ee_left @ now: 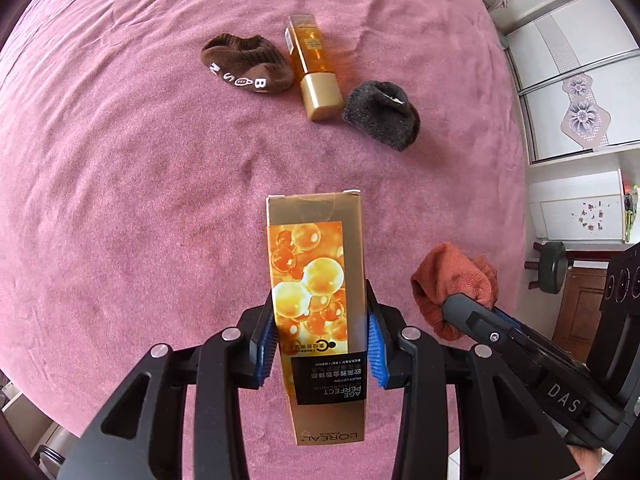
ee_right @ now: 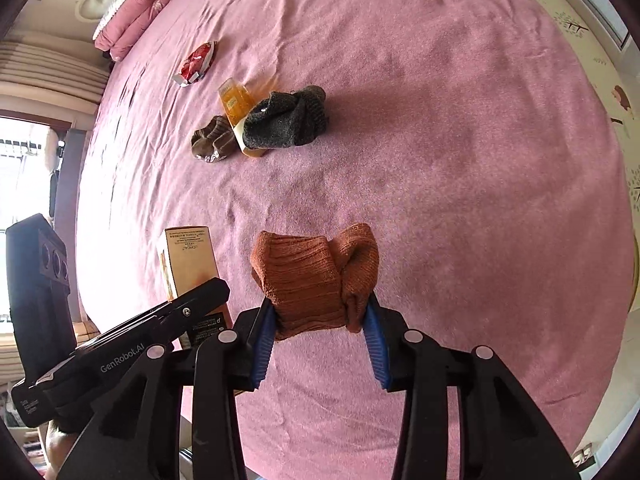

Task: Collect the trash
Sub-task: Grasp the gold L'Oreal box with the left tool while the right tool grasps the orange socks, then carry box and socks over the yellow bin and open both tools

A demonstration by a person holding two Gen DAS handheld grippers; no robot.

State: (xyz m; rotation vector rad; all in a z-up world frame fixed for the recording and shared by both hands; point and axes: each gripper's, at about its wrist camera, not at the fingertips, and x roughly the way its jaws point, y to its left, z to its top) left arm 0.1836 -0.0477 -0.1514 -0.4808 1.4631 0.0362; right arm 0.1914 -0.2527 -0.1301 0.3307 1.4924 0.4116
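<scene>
My left gripper [ee_left: 320, 344] is shut on a gold L'Oreal carton [ee_left: 316, 280], held upright above the pink bedspread [ee_left: 120, 200]; the carton [ee_right: 188, 264] also shows at the left of the right wrist view. My right gripper [ee_right: 320, 332] is shut on an orange knitted sock [ee_right: 316, 276], lifted off the bed; the sock [ee_left: 456, 280] and that gripper appear at the lower right of the left wrist view. Farther off lie an amber lotion bottle [ee_left: 312, 64], a brown sock [ee_left: 248, 64], a dark grey sock [ee_left: 380, 114] and a red snack wrapper [ee_right: 196, 62].
Pink folded bedding and pillows [ee_right: 136, 12] sit at the head of the bed. White cabinets [ee_left: 580, 100] and a dark stool [ee_left: 554, 266] stand beyond the bed's right edge. A patterned floor [ee_right: 592, 60] runs along the other side.
</scene>
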